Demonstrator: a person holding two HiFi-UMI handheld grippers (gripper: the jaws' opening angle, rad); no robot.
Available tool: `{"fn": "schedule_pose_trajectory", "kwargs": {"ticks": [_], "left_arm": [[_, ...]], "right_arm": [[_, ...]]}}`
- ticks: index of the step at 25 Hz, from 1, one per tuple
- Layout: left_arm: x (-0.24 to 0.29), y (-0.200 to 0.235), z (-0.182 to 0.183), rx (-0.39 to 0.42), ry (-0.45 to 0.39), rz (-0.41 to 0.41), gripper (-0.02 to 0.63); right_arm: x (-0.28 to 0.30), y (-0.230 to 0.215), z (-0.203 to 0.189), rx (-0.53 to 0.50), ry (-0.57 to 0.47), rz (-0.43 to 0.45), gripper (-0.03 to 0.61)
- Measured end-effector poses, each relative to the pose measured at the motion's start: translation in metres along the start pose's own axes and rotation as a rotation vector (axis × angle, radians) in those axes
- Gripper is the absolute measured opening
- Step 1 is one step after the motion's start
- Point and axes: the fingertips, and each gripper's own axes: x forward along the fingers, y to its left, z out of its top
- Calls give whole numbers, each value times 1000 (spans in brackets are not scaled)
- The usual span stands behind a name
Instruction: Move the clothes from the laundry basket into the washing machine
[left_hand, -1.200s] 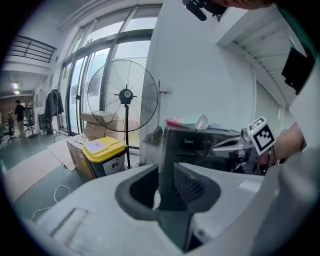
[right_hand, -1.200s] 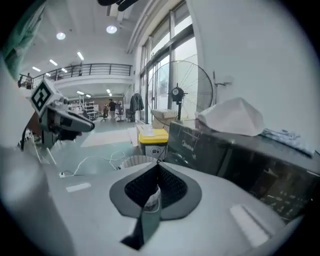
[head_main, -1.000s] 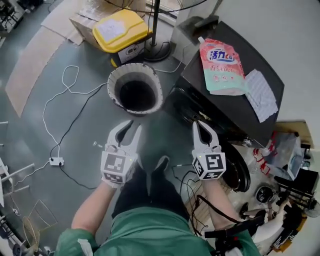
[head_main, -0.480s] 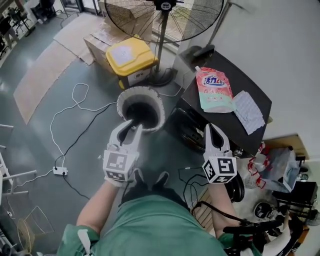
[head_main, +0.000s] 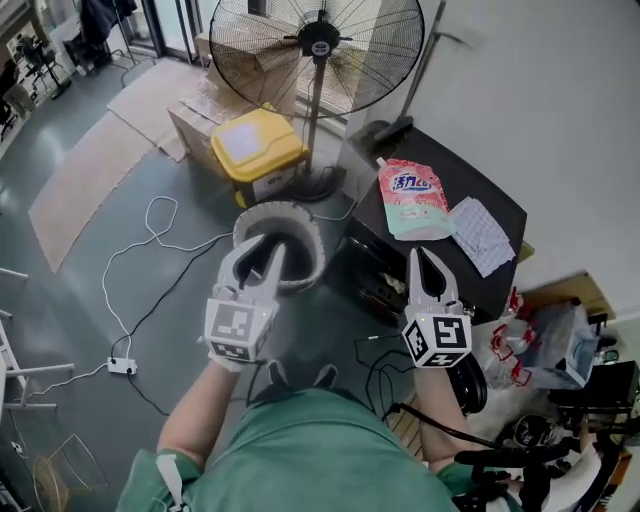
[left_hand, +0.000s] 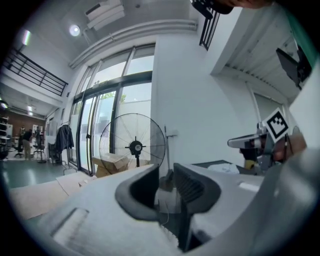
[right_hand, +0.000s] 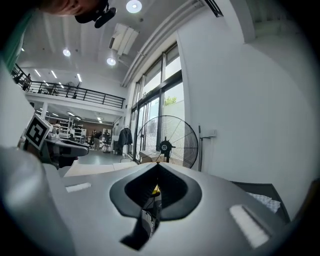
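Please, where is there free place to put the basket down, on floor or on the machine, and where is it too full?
Free: the grey floor between the laundry basket and the cardboard sheet, beyond the corded power strip. The washing machine top is bare only behind the pouch and paper. Crowded: bottles right of the machine.

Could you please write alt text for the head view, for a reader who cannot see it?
Seen from above, a person in a green top holds the left hand-held gripper open near a round laundry basket and the right hand-held gripper shut beside a black washing machine. A detergent pouch lies on the machine; a fan stands behind.
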Motion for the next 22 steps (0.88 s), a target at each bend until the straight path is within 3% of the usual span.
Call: {"fn": "schedule_pose_trajectory", "kwargs": {"ticks": [12,22], "left_arm": [[-9,-19,76,145,-134,-42,81],[-15,-22,83,160,-157,-54,80]], "right_arm": [[-20,17,55,-66,-100,8,0],[-27,26,62,-67,-116,11,0]]}}
